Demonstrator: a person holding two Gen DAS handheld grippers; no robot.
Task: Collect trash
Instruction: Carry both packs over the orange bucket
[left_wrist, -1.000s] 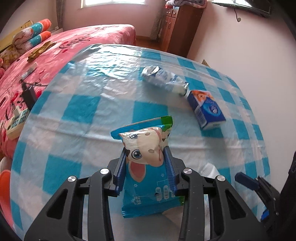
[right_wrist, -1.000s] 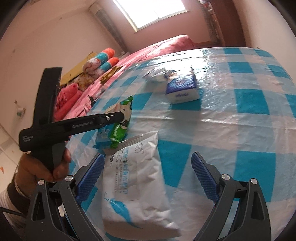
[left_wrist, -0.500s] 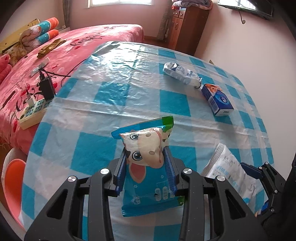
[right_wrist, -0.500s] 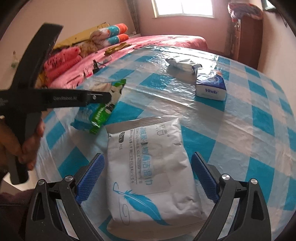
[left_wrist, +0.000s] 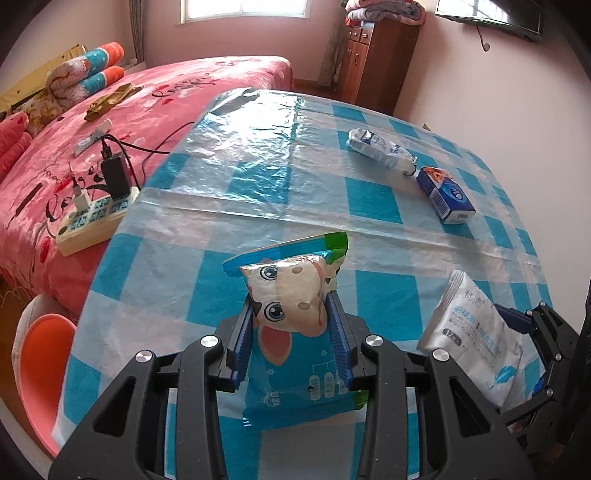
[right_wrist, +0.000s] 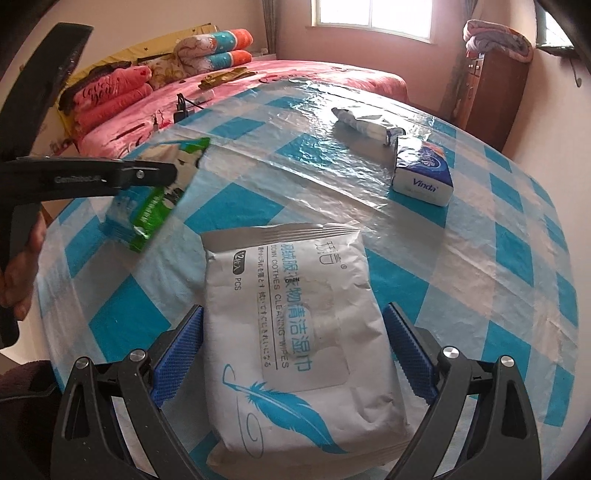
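My left gripper (left_wrist: 290, 308) is shut on a blue snack packet (left_wrist: 295, 376) with a cartoon cow, holding it upright above the checked table (left_wrist: 258, 177). In the right wrist view that packet (right_wrist: 155, 199) hangs at the left from the left gripper's black fingers (right_wrist: 147, 173). My right gripper (right_wrist: 293, 314) is shut on a white wet-wipes pack (right_wrist: 288, 266) with a blue feather print. The pack (left_wrist: 476, 339) shows tilted up at the lower right of the left wrist view. A crumpled white-and-blue wrapper (left_wrist: 380, 149) and a blue tissue box (left_wrist: 445, 197) lie at the table's far right.
A pink bed (left_wrist: 147, 96) runs along the table's left side, with a power strip (left_wrist: 92, 218) and its plugged-in chargers at its edge. An orange seat (left_wrist: 40, 354) is low at the left. A wooden cabinet (left_wrist: 376, 62) stands behind the table.
Both hands have moved across the table with their packs still gripped. The right gripper has rolled level. The wipes pack has come into the left wrist view, and the power strip shows closer.
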